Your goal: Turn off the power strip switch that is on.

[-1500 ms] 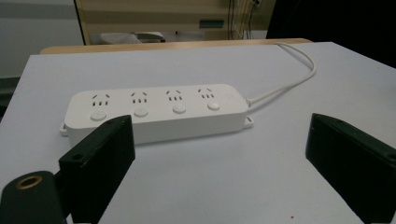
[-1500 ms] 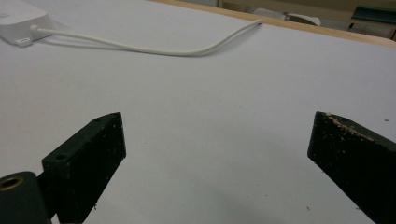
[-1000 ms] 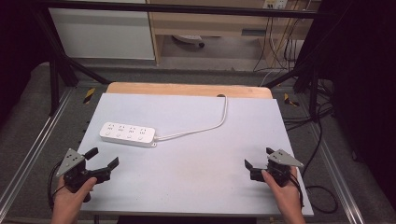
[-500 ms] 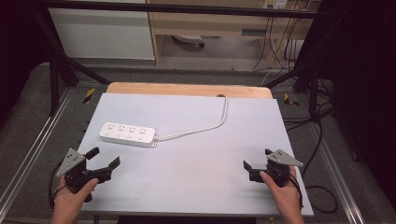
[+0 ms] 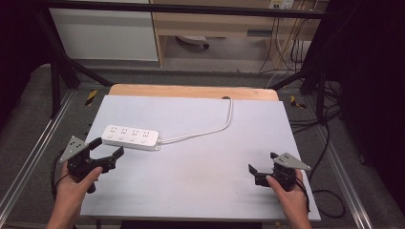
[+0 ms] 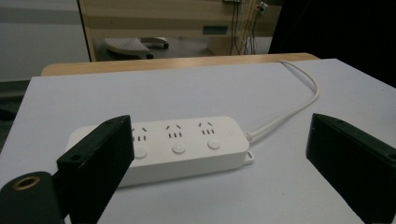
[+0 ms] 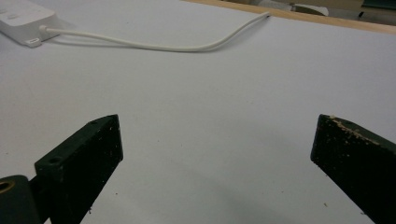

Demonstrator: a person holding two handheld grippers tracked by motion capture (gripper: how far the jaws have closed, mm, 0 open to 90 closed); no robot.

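Jaws on my left gripper (image 5: 109, 148) stood wide apart with nothing between them, and the tool sat at the near left edge of the table (image 5: 205, 191), just short of the power strip (image 5: 132, 137). From the high view I saw the strip lying flat on the left half of the pale grey top, its long side running roughly left to right, the sockets and buttons facing up. It was close ahead of the left gripper but not touching it. In the left gripper view the strip (image 6: 177, 147) lay straight ahead across the gap between the two black jaws, three sockets with round buttons showing, the left jaw covering its far end.

A white cable (image 5: 217, 126) ran from the strip's right end, curved across the middle of the table and went over the far edge by the wooden border. In the right gripper view I saw that cable (image 7: 154, 45) arc across the top of the picture, with the strip's end (image 7: 23, 21) in the upper left corner.

My right gripper (image 5: 255, 174) was at the near right corner of the table, well apart from the strip, also spread wide and holding nothing, bare tabletop between its jaws. Each hand gripped its own tool from below, my left hand (image 5: 76, 183) and my right hand (image 5: 289, 193).
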